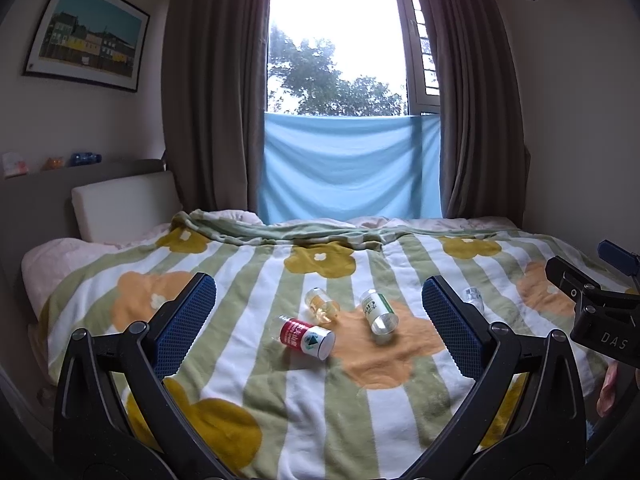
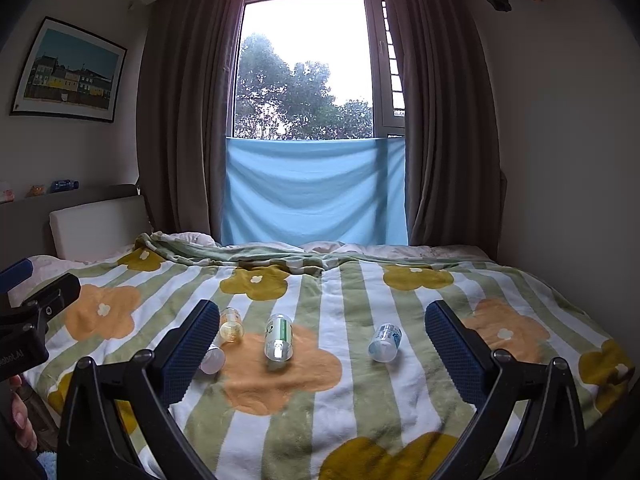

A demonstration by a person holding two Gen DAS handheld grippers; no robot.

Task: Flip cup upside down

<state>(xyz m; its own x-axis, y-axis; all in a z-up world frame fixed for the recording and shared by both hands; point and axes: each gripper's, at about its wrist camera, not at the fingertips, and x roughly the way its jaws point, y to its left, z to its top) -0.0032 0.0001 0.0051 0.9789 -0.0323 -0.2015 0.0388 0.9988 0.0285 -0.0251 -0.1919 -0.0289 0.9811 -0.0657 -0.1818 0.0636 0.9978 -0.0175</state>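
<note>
Several small plastic cups lie on their sides on the flowered blanket (image 1: 280, 408). In the left wrist view: a red-labelled cup (image 1: 306, 337), a clear yellowish cup (image 1: 321, 303), a green-labelled cup (image 1: 378, 311), and a blue-labelled cup (image 1: 473, 298) half hidden behind my right finger. In the right wrist view: the yellowish cup (image 2: 231, 325), the green-labelled cup (image 2: 278, 342), the blue-labelled cup (image 2: 385, 342), and the red cup's white end (image 2: 212, 360) behind the left finger. My left gripper (image 1: 318, 320) is open above the blanket, nearer than the cups. My right gripper (image 2: 322, 342) is open, likewise empty.
The blanket (image 2: 360, 400) covers a bed reaching to a curtained window with a blue cloth (image 1: 352, 168). A white pillow (image 1: 124, 204) and a headboard shelf with small items stand at the left. The right gripper's body (image 1: 600, 312) shows at the right edge of the left wrist view.
</note>
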